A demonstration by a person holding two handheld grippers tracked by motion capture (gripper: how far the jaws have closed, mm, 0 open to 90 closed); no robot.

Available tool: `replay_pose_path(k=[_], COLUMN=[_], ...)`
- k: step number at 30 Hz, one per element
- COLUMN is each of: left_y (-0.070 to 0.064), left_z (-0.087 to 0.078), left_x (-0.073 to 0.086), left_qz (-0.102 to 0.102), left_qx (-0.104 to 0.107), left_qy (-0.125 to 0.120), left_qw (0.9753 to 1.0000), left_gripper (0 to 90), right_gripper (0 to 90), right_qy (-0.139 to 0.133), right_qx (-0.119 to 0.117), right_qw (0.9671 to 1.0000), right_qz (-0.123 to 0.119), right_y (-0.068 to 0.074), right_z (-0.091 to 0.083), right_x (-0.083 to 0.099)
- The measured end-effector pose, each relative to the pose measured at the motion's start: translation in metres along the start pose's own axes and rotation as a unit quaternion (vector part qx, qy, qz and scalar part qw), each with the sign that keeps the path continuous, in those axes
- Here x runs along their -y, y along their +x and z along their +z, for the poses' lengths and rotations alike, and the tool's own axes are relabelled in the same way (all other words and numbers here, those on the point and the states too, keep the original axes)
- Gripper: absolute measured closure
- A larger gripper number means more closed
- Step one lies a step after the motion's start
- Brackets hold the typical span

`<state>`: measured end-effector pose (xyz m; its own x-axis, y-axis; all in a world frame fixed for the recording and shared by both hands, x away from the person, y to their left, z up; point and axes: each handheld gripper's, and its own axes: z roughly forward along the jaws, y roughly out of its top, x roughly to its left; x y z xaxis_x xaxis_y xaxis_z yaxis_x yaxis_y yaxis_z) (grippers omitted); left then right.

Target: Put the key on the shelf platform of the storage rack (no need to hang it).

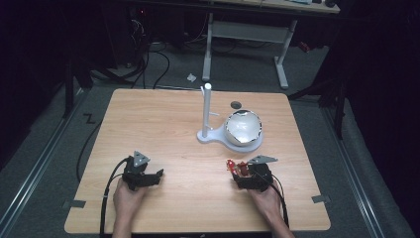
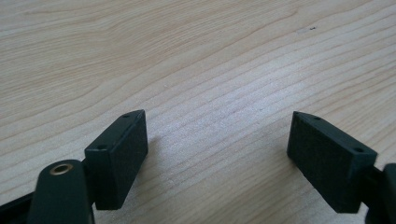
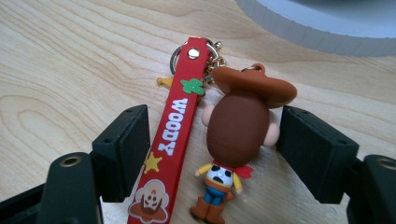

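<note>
— right, starting on the right: right gripper (image 3: pixel 212 140) low over the wooden table (image 1: pixel 163 129), jaws spread wide, not pinching anything.
— lying between those jaws?
— woody keychain (image 3: pixel 219 140), flat on the wood. red strap (image 3: pixel 175 140) toward one jaw, lettered "woody", with a green cactus, a yellow star and a small face printed along it. cowboy figure (image 3: pixel 236 140) just beside the strap, face down, brown hat toward the far end, boots toward the camera.
— touching the pads?
— hard to say for the figure: one ear right up against the nearer jaw, contact or a sliver of gap, cannot tell. strap apart from its jaw. metal ring (image 3: pixel 177 58) and gold chain links joining strap and figure at the far end.
— from above?
— same keychain (image 1: pixel 236 167) as a speck of red at the tip of the right gripper (image 1: pixel 240 171), near the front edge, in front of the white stand (image 1: pixel 207 111). beside the pole, on the same base, a white bowl (image 1: pixel 243 129). grey edge of that base (image 3: pixel 303 32) just beyond the hat in the right gripper view.
— and the left?
— left gripper (image 2: pixel 217 135) also spread, bare wood grain between the jaws, holding nothing. seen from above, left gripper (image 1: pixel 148 177) well apart from the keychain, on the near left of the table, held in a hand (image 1: pixel 128 198).
</note>
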<state>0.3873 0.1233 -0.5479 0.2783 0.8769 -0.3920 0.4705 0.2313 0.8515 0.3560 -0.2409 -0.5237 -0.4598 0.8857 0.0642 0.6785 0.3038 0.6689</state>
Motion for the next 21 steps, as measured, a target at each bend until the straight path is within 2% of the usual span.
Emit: replay_pose_path(k=[5, 7, 8, 10, 18, 19, 20, 21], left_y=[0.000, 0.000, 0.000, 0.000, 0.000, 0.000, 0.000, 0.000], left_z=[0.000, 0.000, 0.000, 0.000, 0.000, 0.000, 0.000, 0.000], left_x=[0.000, 0.000, 0.000, 0.000, 0.000, 0.000, 0.000, 0.000], left_qz=[0.000, 0.000, 0.000, 0.000, 0.000, 0.000, 0.000, 0.000], left_qx=[0.000, 0.000, 0.000, 0.000, 0.000, 0.000, 0.000, 0.000], left_qy=[0.000, 0.000, 0.000, 0.000, 0.000, 0.000, 0.000, 0.000], left_qw=[1.0000, 1.0000, 1.0000, 1.0000, 1.0000, 1.0000, 1.0000, 1.0000], left_gripper=[20.5, 20.5, 20.5, 20.5, 20.5, 20.6, 20.5, 20.5], right_gripper=[28.7, 33.7, 33.7, 42.4, 47.4, 49.5, 55.6, 65.3], right_qy=[-0.002, -0.003, -0.003, -0.013, -0.024, -0.028, -0.038, -0.057], right_qx=[0.015, 0.027, 0.027, 0.024, 0.009, 0.005, -0.001, -0.005], right_qw=[0.9998, 0.9991, 0.9991, 0.9989, 0.9990, 0.9990, 0.9987, 0.9979], right_qz=[-0.015, -0.032, -0.032, -0.037, -0.036, -0.035, -0.034, -0.031], right_y=[0.003, 0.006, 0.006, 0.006, 0.002, 0.002, 0.001, -0.001], right_z=[0.002, 0.002, 0.002, 0.001, 0.000, -0.001, -0.003, -0.010], right_x=[0.000, 0.001, 0.001, 0.003, 0.005, 0.005, 0.005, 0.003])
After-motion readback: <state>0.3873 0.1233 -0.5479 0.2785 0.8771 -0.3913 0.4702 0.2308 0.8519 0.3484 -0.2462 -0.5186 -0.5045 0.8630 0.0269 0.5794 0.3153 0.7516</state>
